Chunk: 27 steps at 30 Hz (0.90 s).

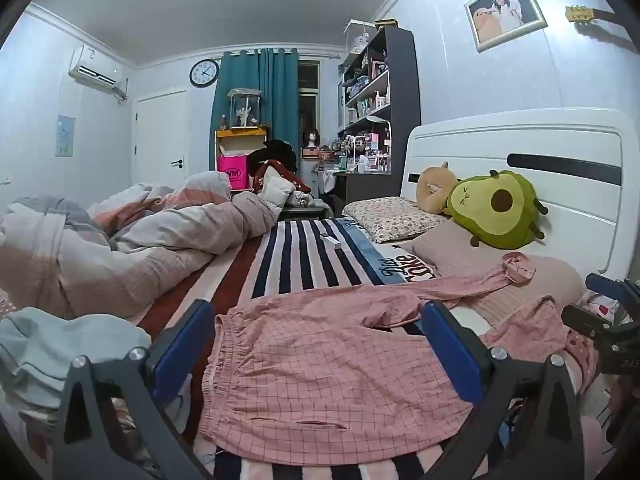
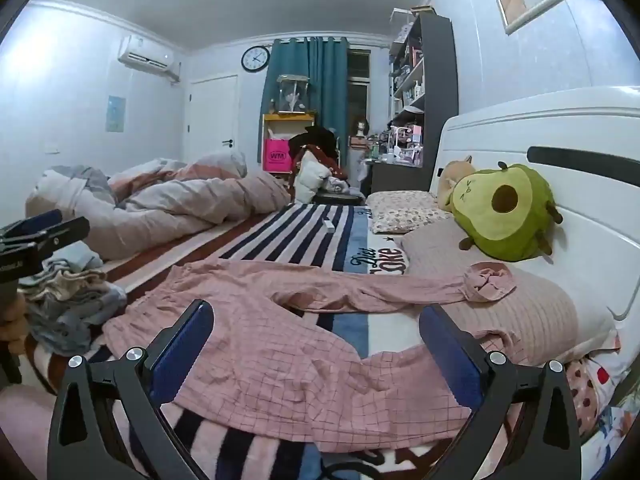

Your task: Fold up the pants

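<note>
Both grippers wide open, pink pants (image 1: 320, 360) flat betw fingers (image 1: 182, 344), untouched

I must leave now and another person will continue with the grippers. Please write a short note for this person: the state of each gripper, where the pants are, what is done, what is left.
Left gripper: open, holds nothing, above the waistband side of the pants.
Right gripper: open, holds nothing, above the near leg.
The pink checked pants lie spread out on the striped blanket, legs apart; the far leg's cuff rests on the pink pillow.
Done: no fold visible.
Left: probably bring the legs together, then fold.
</note>
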Available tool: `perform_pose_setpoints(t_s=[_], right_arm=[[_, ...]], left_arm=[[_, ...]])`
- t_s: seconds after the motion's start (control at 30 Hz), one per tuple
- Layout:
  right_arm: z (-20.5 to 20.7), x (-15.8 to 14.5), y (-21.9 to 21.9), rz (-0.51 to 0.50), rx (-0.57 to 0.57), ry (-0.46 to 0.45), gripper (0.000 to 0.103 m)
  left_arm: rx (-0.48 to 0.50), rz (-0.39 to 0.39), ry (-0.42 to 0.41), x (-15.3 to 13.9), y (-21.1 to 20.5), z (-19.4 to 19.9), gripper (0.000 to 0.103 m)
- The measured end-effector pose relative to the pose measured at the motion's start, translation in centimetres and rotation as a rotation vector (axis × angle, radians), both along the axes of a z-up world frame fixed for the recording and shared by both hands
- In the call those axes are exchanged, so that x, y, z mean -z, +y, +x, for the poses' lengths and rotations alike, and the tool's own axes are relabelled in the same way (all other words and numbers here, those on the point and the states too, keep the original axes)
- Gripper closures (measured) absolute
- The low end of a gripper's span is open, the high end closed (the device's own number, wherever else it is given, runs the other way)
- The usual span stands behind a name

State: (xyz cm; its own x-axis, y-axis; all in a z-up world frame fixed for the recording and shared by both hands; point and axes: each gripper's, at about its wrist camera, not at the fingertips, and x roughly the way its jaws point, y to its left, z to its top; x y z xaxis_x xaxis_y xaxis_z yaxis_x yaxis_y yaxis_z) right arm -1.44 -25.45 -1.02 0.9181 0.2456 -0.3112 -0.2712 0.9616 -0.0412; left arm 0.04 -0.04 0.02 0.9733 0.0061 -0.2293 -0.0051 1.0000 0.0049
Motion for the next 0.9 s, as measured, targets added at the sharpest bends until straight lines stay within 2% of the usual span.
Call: perform_pose_setpoints(t_s=[0.13, 0.23, 0.4, 0.9], right_arm=[[0.0, 0.2, 0.4, -0.012, 0.005, 0.005, 0.0], [0.3, -0.1, 0.3, 0.016, -0.014, 0.022, 0.0], [0.3, -0.1, 0.3, 0.023, -0.007, 0.017, 0.0], [4.9, -0.5, 0.4, 0.051, -0.012, 0.1, 0.0]], left_arm=[[0.006, -0.008, -0.005, 0.1, -0.1, -0.1, 0.001], [0.008, -0.01, -0.001, 0.6, 0.0, 0.4, 0.001], [0.008, -0.006, 0.015, -0.2, 0.2, 1.4, 0.001], [0.009, -0.014, 0.052, -0.9, 0.8, 5.3, 0.001]])
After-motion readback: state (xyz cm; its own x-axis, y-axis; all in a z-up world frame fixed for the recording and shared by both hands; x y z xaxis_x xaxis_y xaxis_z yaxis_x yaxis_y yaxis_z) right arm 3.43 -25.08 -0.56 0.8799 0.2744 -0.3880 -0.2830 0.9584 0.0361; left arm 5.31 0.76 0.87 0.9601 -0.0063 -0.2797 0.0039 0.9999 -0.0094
